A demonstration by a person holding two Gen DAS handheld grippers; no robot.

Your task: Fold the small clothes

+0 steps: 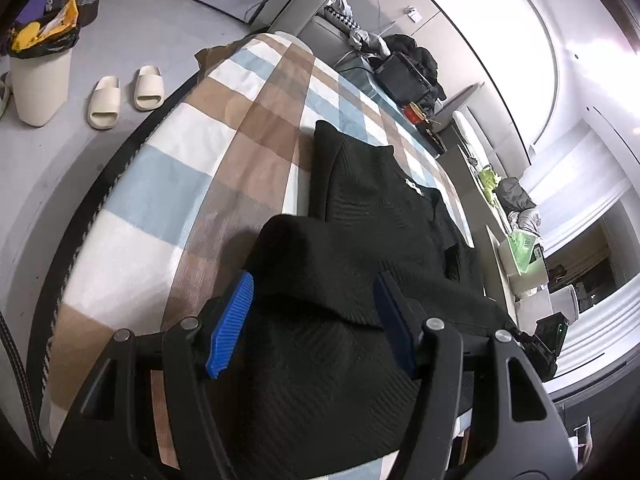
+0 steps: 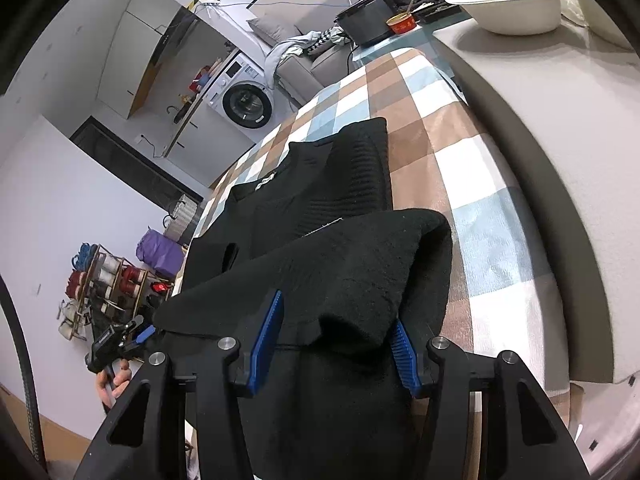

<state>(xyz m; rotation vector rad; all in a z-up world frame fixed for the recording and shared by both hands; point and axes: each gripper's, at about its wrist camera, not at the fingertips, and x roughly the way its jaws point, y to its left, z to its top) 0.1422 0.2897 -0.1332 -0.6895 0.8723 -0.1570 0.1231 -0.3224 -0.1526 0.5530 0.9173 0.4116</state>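
Observation:
A black knit sweater (image 1: 368, 200) lies on the checked cloth (image 1: 224, 128) with its bottom hem folded up toward the collar. It also shows in the right wrist view (image 2: 320, 184). My left gripper (image 1: 312, 308) is open, its blue pads (image 1: 230, 320) wide apart over the folded hem. My right gripper (image 2: 336, 332) is open too, its blue pads (image 2: 266, 344) standing either side of the folded fabric edge (image 2: 360, 272). The other gripper (image 2: 116, 340) shows at the lower left of the right wrist view.
A white bin (image 1: 38, 80) and a pair of slippers (image 1: 124, 94) stand on the floor left of the table. A washing machine (image 2: 244, 100), a grey sofa (image 2: 316, 60) with clothes, a white bowl (image 2: 508, 12) and a thread rack (image 2: 108, 280) surround the table.

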